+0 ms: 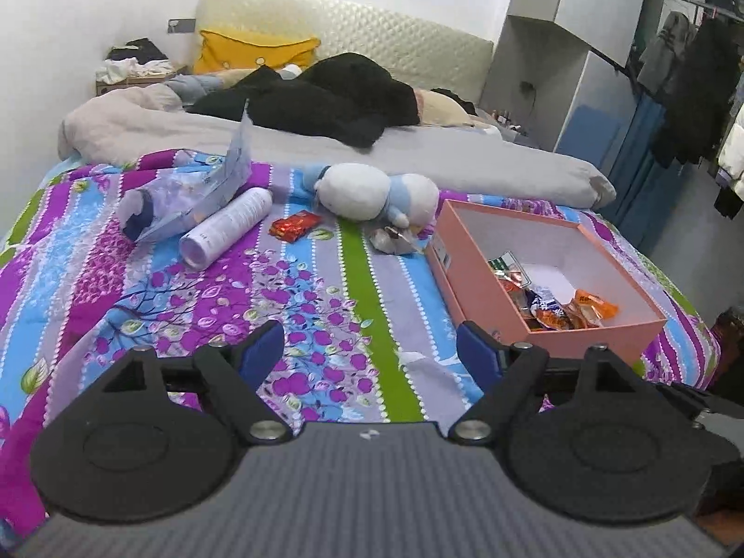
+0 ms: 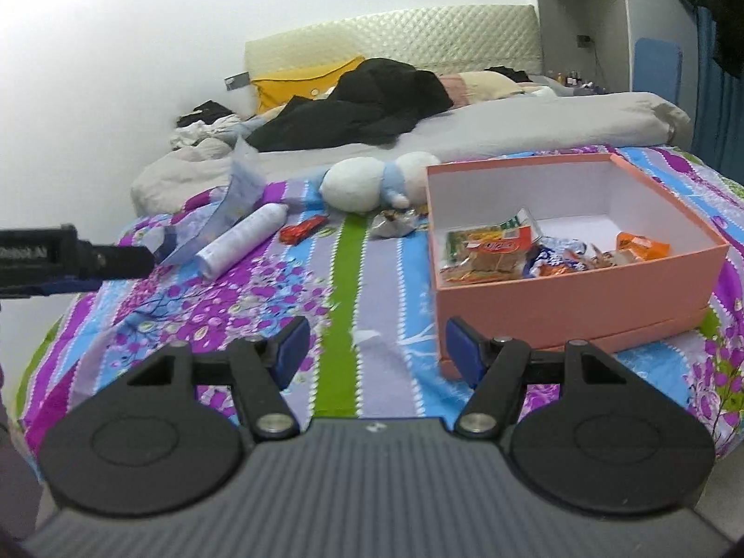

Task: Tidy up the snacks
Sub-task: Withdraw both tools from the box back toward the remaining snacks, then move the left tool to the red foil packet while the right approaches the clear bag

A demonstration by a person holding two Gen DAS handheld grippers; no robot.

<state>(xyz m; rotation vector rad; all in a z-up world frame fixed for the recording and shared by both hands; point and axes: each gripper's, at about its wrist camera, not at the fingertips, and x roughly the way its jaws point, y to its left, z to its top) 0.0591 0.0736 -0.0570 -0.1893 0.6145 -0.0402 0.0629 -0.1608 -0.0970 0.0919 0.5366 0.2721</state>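
Both pairs of jaws stand spread with nothing between them: the left gripper (image 1: 369,348) hovers over the patterned bedspread (image 1: 325,288), the right gripper (image 2: 377,348) just beside the near corner of the pink box (image 2: 576,297).

Beyond them, the loose snacks lie on the bed near the plush toy (image 1: 376,190): a red snack packet (image 1: 295,224) beside the white cylinder (image 1: 226,232), and a crinkled silvery wrapper (image 1: 393,238) (contents too small to tell) just off the box's far left corner. Both look light, soft and crackly; foil is likely slippery, so a pinch across the flat middle of the red packet, or on a sealed end, should hold better than a grip on its bulging edge. Too hard a squeeze could crush what is inside.

The open box, white inside, already holds several wrapped snacks (image 2: 511,251) heaped toward its near left side, orange, blue and green packets overlapping; the far right of its floor is bare, leaving room for more.
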